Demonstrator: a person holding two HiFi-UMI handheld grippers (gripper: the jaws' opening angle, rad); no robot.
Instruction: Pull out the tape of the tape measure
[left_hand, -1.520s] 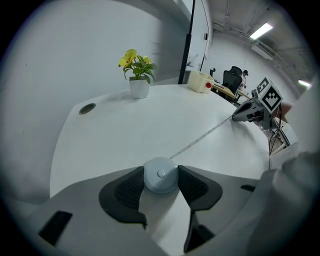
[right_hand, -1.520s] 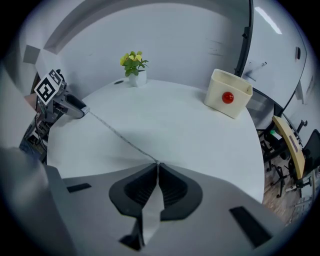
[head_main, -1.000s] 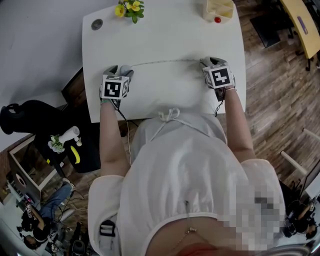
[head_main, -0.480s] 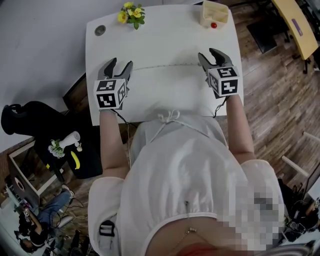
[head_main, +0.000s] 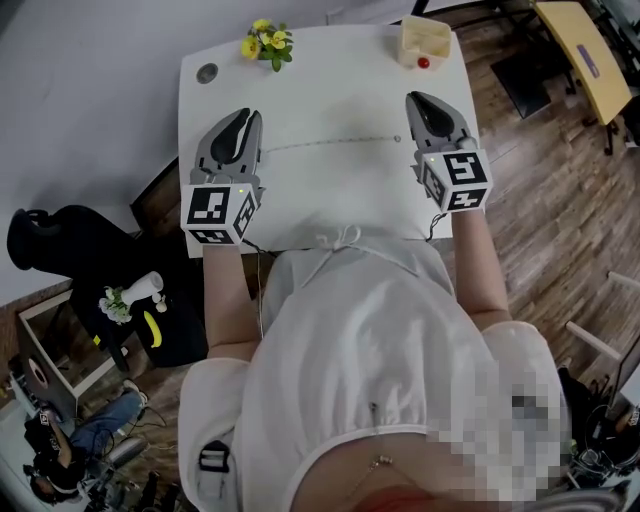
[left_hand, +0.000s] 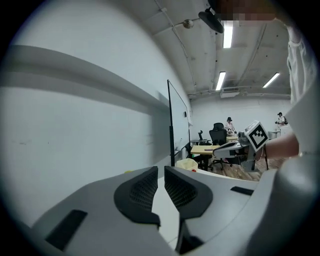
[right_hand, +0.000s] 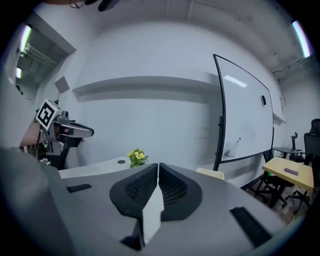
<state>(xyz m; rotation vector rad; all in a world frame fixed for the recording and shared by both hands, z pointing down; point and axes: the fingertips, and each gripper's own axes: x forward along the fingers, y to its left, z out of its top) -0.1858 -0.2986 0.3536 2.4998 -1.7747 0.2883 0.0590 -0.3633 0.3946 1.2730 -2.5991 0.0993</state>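
Pale tape (head_main: 330, 143) lies right of closing, empty left tongs (head_main: 245, 115).

A white table (head_main: 330, 95) is seen from above, set on a brown wooden floor (head_main: 540, 190). A thin tape (head_main: 330, 142) is laid flat across the middle of it, in a nearly straight line from left to right. At the far edge, toward the left, a small bunch of yellow flowers (head_main: 265, 40) is stood. Near it, closer to the left corner, a small round grey spot (head_main: 207, 73) is set in the top. A pale box (head_main: 424, 35) is placed at the far right corner, and a little red thing (head_main: 423, 62) is seen at its near side.
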